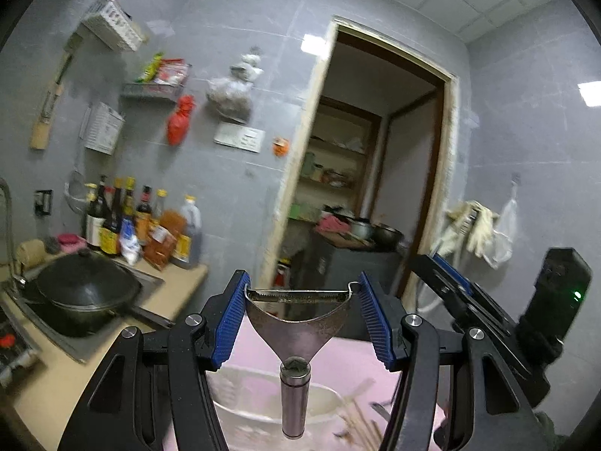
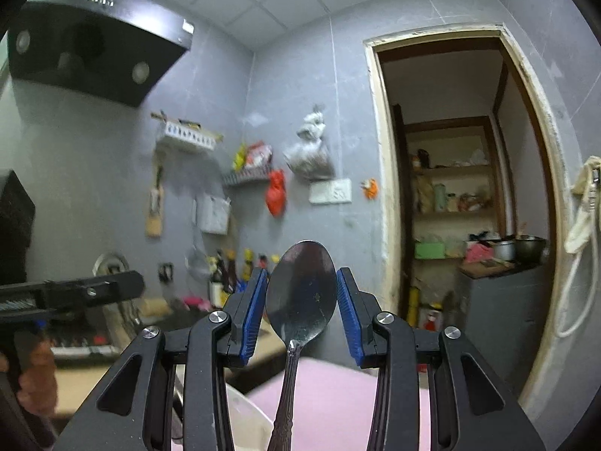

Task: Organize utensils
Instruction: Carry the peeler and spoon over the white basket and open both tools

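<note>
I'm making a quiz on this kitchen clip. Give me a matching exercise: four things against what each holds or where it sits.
Things:
1. left tool
2. right tool
3. black wok
4. red bag

States:
A. hangs on the wall
B. grips a spoon
C. sits by the sauce bottles
D. grips a peeler

Pairs: 1-D, 2-B, 3-C, 4-A

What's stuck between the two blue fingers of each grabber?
Left gripper: a metal peeler, in its own view. Right gripper: a spoon, in its own view.

black jaws (image 1: 300,319), blue pads (image 1: 229,319) (ribbed), silver screws
</note>
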